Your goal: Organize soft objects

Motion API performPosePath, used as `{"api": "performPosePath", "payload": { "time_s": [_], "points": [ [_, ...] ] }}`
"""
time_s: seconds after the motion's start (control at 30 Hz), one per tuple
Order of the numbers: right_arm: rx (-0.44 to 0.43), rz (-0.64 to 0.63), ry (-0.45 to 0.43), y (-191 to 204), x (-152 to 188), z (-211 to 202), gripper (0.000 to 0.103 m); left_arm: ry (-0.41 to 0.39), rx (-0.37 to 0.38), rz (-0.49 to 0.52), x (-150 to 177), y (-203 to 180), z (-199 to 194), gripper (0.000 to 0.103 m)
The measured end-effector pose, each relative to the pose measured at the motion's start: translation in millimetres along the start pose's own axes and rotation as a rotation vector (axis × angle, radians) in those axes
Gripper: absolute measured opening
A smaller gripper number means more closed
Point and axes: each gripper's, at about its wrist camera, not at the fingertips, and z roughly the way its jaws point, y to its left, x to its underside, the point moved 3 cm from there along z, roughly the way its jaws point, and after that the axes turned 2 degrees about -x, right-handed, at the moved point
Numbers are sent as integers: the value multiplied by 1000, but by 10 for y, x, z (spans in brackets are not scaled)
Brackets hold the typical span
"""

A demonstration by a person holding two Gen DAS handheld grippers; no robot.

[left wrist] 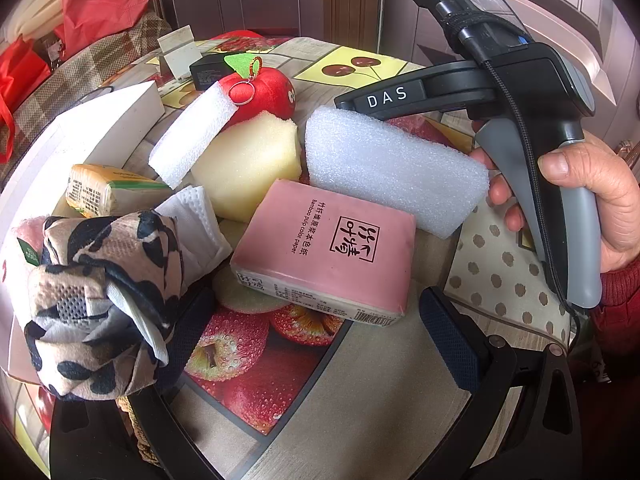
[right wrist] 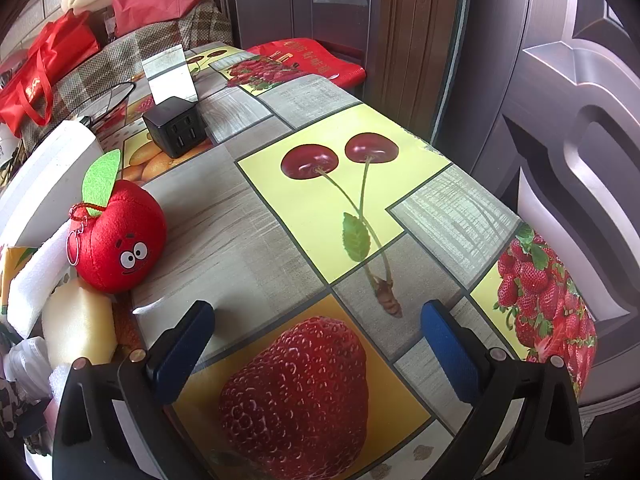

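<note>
The left gripper [left wrist: 312, 320] has its jaws spread wide, yet a leopard-print cloth [left wrist: 100, 300] drapes over its left finger; whether that cloth is pinched or merely snagged there I cannot tell, and a quick move could drag it off and pull the white mesh cloth [left wrist: 192, 216] with it. The soft things lie crowded on the fruit-print tablecloth [left wrist: 360, 380]: a pink pack of bamboo pulp tissue [left wrist: 332, 256] near the middle, a yellow sponge [left wrist: 248, 168] behind it, a thin white foam strip [left wrist: 192, 136] leaning across the sponge and touching the red plush apple [left wrist: 272, 96] at the far side, and a yellow tissue pack [left wrist: 108, 188] on the left beside a white box [left wrist: 100, 128]. A larger white foam block [left wrist: 392, 168] appears to rest on the far right edge of the pink pack, so lifting the pack would likely tip it toward the table edge. The right gripper [right wrist: 316, 344] also stands wide open with nothing between its pads, hovering over bare cloth to the right of the plush apple, well apart from the pile; reaching in from there risks nudging the round apple so it rolls, or knocking the leaning strip loose. Foam is light and springy, so a hard squeeze may make it pop out.
</note>
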Motion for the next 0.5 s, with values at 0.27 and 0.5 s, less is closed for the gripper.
{"api": "performPosePath", "payload": {
  "time_s": [0.27, 0.5],
  "points": [
    [-21, 14, -9, -11, -6, -28, 103, -44, -18, 12, 22, -21, -108, 102],
    [-187, 92, -85, -159, 0, -170, 103, -362, 32, -85, 249, 222, -1102, 102]
  ]
}}
